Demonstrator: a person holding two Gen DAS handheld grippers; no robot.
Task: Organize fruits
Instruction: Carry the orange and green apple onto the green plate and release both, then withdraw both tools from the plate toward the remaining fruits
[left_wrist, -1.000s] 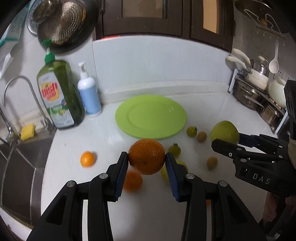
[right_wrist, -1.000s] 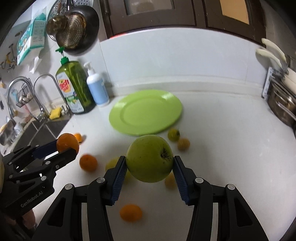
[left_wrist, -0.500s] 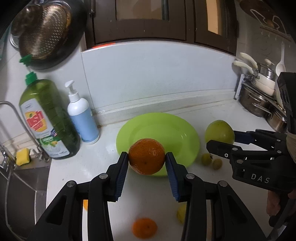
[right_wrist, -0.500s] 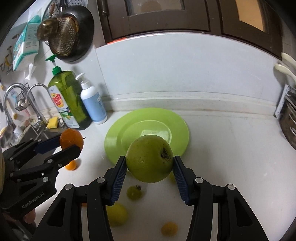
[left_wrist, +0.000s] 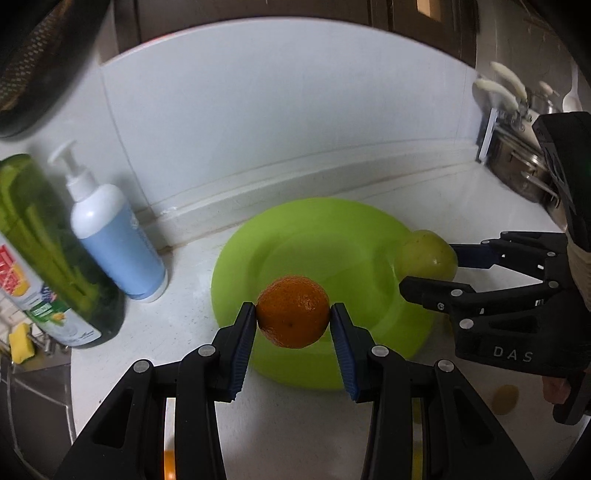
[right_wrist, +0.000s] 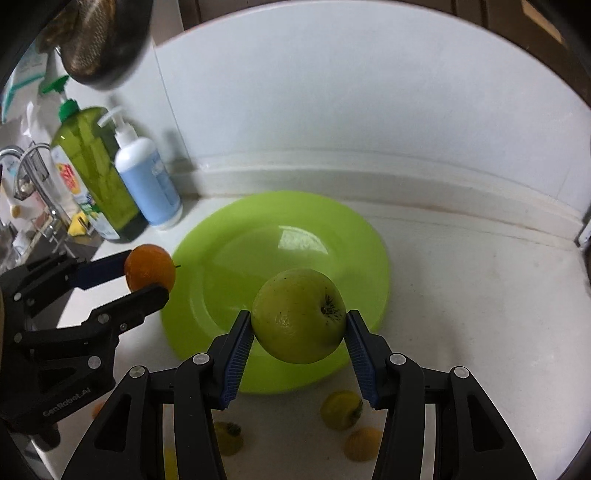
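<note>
White bench (right_wrist: 480, 295) carried a glossy round plate (right_wrist: 229, 280); left tongs (left_wrist: 293, 317) clenched a dimpled orange (left_wrist: 293, 317), right tongs (right_wrist: 299, 325) a smooth apple (right_wrist: 299, 314), stem end facing right.

Both claws carried the orange (left_wrist: 293, 312) and apple (right_wrist: 299, 315) over the plate (right_wrist: 221, 258).

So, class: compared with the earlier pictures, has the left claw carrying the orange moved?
Yes. The left claw has carried the orange forward, from over the loose fruit toward the back wall; it now hangs over the green plate's near rim.
</note>
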